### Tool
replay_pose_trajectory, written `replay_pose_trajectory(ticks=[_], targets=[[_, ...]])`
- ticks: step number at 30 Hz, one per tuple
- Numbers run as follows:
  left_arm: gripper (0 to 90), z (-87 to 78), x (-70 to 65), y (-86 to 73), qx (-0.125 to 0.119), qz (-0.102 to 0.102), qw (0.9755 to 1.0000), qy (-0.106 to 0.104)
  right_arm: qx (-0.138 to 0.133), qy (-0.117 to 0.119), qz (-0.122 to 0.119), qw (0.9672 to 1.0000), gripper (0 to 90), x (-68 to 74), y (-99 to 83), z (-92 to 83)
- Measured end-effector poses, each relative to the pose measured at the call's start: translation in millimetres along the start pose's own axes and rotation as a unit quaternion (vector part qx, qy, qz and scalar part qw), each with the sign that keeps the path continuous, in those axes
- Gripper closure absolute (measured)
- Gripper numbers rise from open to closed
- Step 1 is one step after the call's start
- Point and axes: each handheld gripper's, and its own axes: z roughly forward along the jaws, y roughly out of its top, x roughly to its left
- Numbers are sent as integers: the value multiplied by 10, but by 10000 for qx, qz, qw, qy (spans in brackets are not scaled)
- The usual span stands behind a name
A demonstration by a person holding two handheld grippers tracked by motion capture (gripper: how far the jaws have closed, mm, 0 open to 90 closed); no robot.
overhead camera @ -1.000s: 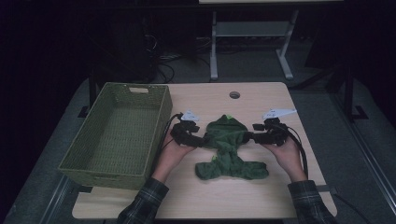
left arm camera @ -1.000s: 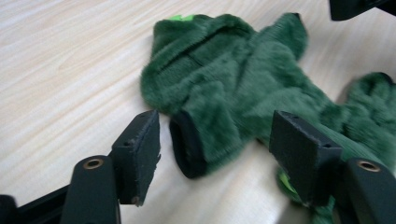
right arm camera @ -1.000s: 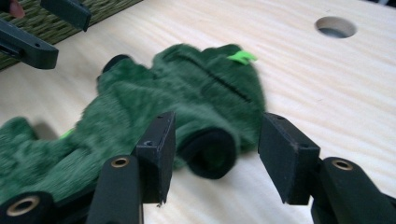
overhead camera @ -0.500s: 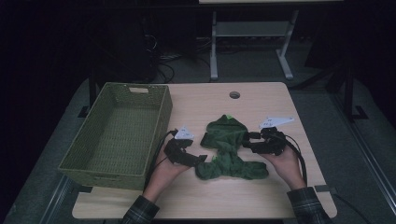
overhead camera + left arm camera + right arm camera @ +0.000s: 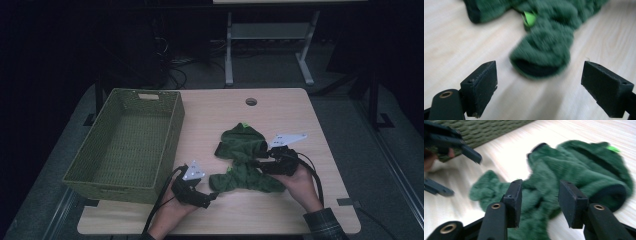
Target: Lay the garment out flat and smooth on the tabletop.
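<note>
Between the black jaws of the left gripper [image 5: 539, 82], spread as wide as they go after just opening: bare wood and, a little ahead, a rolled cuff of the green fleece garment [image 5: 544, 50], not touched by either pad. Near the front edge of the table [image 5: 280, 115], left of centre, held low in the left hand [image 5: 167, 217], just beside the garment's lower end. Between the jaws of the right gripper [image 5: 540, 201], part closed and just narrowing: a fold of the same fleece, lying in the gap; whether the pads press on it cannot be told through the blur. Right hand [image 5: 302, 182] resting toward the table's right front. Garment crumpled right of the table's middle, a small bright green tag [image 5: 529, 18] near its collar, no writing readable. Along the left edge, an olive woven basket [image 5: 127, 145].
</note>
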Motion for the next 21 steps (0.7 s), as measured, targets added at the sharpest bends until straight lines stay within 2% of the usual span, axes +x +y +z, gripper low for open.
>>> replay_pose_trajectory(ticks=[1, 5, 6, 7, 10, 12, 13, 17, 21], targets=[[127, 4, -20, -33, 36, 34, 10000, 21, -15, 66, -74, 9999, 562, 73, 1, 42], [126, 3, -91, -141, 167, 98, 9998, 76, 50, 192, -171, 9997, 574, 166, 13, 114], [127, -7, -127, -190, 163, 81, 9998, 88, 44, 295, -223, 9993, 578, 233, 25, 160], [126, -7, -127, -190, 163, 81, 9998, 88, 44, 295, -223, 9993, 578, 233, 25, 160], [127, -28, -180, -251, 92, 199, 9995, 206, 72, 414, -350, 9985, 587, 359, 48, 228], [127, -39, -184, -285, 4, 212, 9995, 212, 80, 543, -469, 9974, 614, 481, 67, 291], [128, -39, -184, -285, 4, 212, 9995, 212, 80, 543, -469, 9974, 614, 481, 67, 291], [127, -42, -177, -289, 8, 257, 9995, 186, 154, 802, -663, 9945, 652, 689, 103, 426], [128, -49, -160, -294, 25, 324, 9994, 128, 223, 928, -759, 9925, 656, 796, 113, 519]])
